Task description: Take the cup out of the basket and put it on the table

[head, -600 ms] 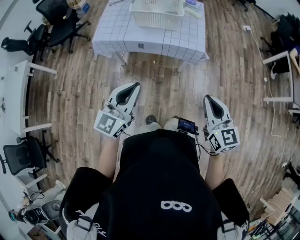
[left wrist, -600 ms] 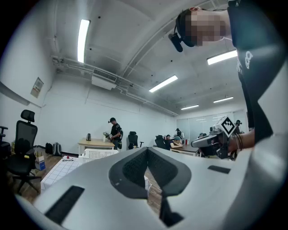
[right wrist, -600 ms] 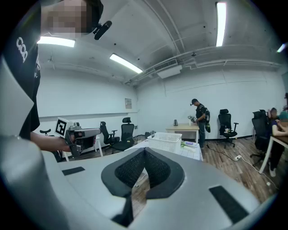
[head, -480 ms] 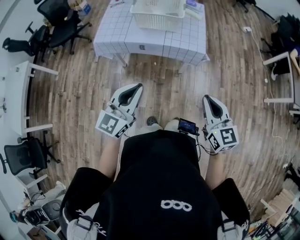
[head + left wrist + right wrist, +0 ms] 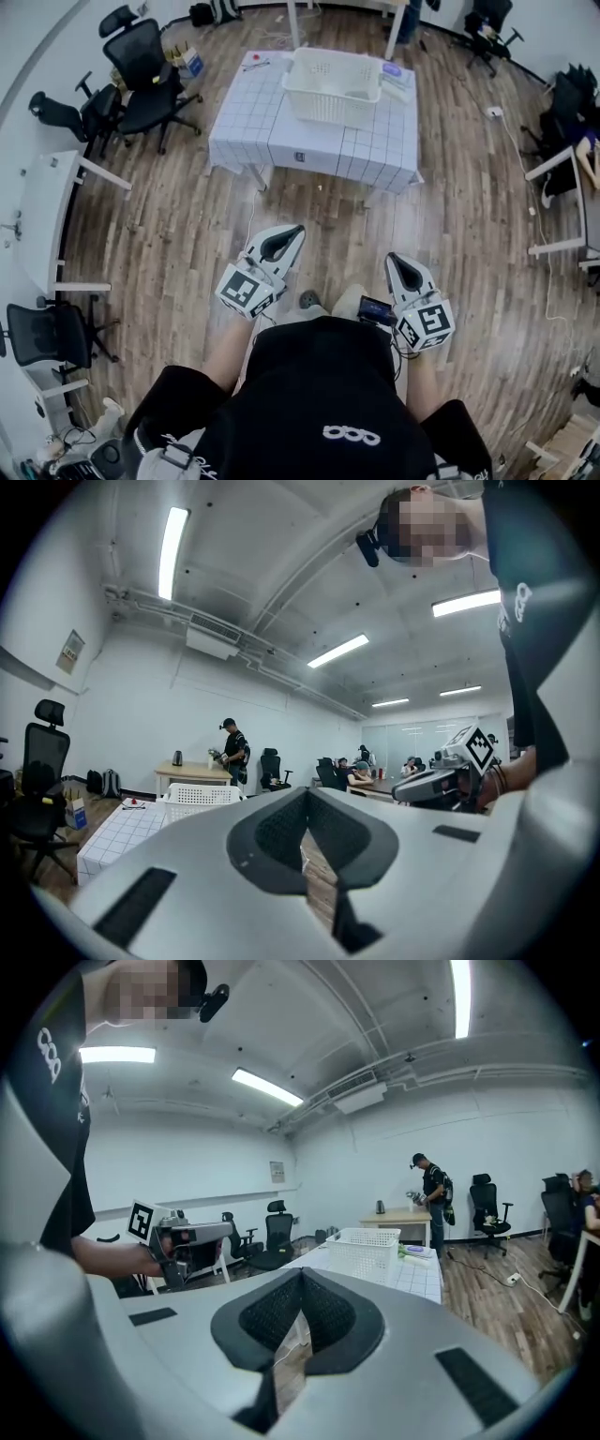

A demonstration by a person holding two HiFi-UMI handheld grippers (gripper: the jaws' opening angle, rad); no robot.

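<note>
The room was a large office with a wooden plank floor (image 5: pixel 178 234), white walls and long ceiling lamps. In the middle of it stood the table (image 5: pixel 281 141), covered with a white cloth with a grid pattern, and on its far part stood the white basket (image 5: pixel 334 105) with perforated walls. The cup could not be made out in any view; the inside of the basket was too small and pale to read. Beside the basket, on the right end of the table, lay some small things (image 5: pixel 394 73), one of them purple. Black office chairs (image 5: pixel 145 75) stood near the left side of the table, a white desk (image 5: pixel 37 216) ran along the left wall with another black chair (image 5: pixel 47 333) close to it, and a further white desk (image 5: pixel 558 178) stood at the right. Far behind the table, a person (image 5: pixel 232 752) stood at a wooden desk (image 5: pixel 192 772). The left gripper (image 5: pixel 296 229) and the right gripper (image 5: pixel 392 259) were both held low in front of the person's body, well apart from the table, with a stretch of floor between them and it. Each gripper had its jaws pressed together with nothing between them. A small black device (image 5: pixel 375 309) hung at the person's waist, just beside the right gripper.
</note>
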